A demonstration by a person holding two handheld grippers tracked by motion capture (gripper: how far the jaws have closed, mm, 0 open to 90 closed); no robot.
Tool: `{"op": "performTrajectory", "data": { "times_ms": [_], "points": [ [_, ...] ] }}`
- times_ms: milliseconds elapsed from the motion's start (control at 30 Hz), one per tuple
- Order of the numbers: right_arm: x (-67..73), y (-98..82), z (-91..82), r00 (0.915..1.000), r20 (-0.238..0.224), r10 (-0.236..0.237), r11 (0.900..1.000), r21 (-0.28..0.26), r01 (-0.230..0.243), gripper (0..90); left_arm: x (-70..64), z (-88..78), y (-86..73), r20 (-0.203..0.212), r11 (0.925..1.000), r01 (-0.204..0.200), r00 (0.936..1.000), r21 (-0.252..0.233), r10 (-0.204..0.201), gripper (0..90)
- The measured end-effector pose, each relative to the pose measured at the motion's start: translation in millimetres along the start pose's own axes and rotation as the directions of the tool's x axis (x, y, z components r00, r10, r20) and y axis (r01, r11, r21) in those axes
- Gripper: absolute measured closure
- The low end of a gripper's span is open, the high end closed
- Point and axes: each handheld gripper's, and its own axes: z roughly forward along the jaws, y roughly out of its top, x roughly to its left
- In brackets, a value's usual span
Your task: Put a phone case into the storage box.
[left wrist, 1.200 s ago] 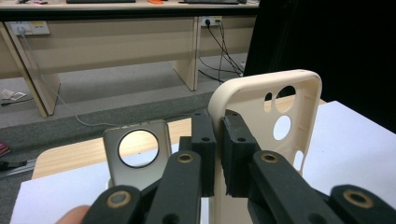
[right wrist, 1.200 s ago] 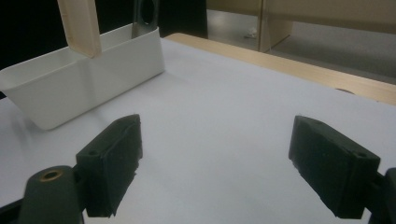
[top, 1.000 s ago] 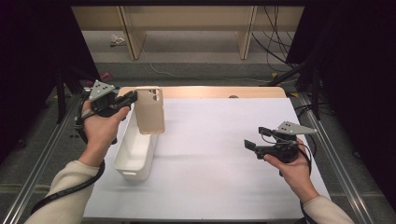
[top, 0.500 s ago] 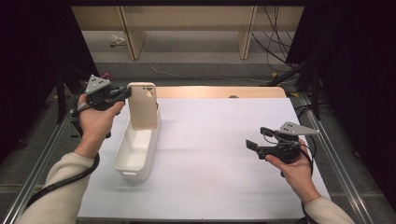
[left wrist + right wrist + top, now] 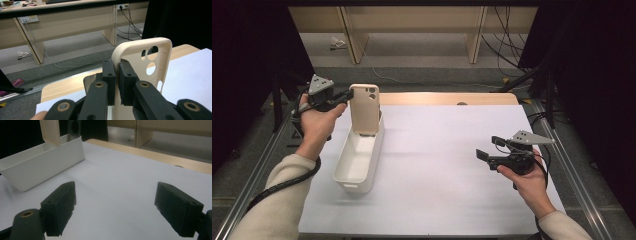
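Observation:
A beige phone case [image 5: 364, 107] stands upright over the far end of a long white plastic bin [image 5: 358, 159] on the left of the table. My left gripper [image 5: 348, 95] is shut on the case's left edge; in the left gripper view both black pads pinch the rim of the case [image 5: 145, 60], whose camera holes face me. My right gripper [image 5: 486, 150] hovers open above the white sheet on the right, with nothing between its jaws [image 5: 115, 207]. The right gripper view shows the bin [image 5: 42, 165] and the case's lower edge [image 5: 51, 131] farther off.
A white sheet [image 5: 442, 165] covers the wooden table [image 5: 447, 98]. Metal rails [image 5: 562, 150] run along both sides. Beyond the far edge lie the floor, cables [image 5: 507, 45] and wooden furniture legs [image 5: 474, 37].
My left gripper has carried the phone case back and to the left along the bin toward its far end. The right gripper has stayed where it was.

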Motion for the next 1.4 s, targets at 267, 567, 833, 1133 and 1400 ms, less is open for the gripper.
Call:
{"op": "performTrajectory", "data": {
  "times_ms": [267, 567, 833, 1133, 1400],
  "points": [
    [-0.2, -0.2, 0.0, 1.0, -0.001, 0.001, 1.0, 0.0, -0.001, 18.1, 5.7, 8.3, 1.8, -0.012, 1.0, 0.002, 0.9999, 0.0, -0.002, 84.5],
    [-0.4, -0.1, 0.0, 1.0, 0.001, 0.003, 1.0, -0.002, -0.003, 18.1, 14.2, 12.5, -2.5, -0.031, 0.9997, 0.024, 0.9993, 0.01, -0.023, 84.5],
    [-0.6, -0.4, 0.2, 1.0, 0.001, 0.004, 1.0, -0.002, -0.004, 18.1, 17.7, 25.5, -13.2, -0.039, 0.9991, 0.036, 0.9986, 0.022, -0.035, 84.5],
    [-0.8, -0.7, 0.8, 1.0, -0.002, 0.005, 1.0, 0.002, -0.005, 18.0, 20.2, 37.1, -23.0, -0.044, 0.9982, 0.04, 0.9983, 0.044, -0.038, 84.5],
    [-0.8, -0.9, 1.0, 1.0, -0.003, 0.004, 1.0, 0.003, -0.004, 18.0, 21.8, 45.2, -32.4, -0.052, 0.9971, 0.036, 0.9981, 0.066, -0.033, 84.4]
  ]
}}
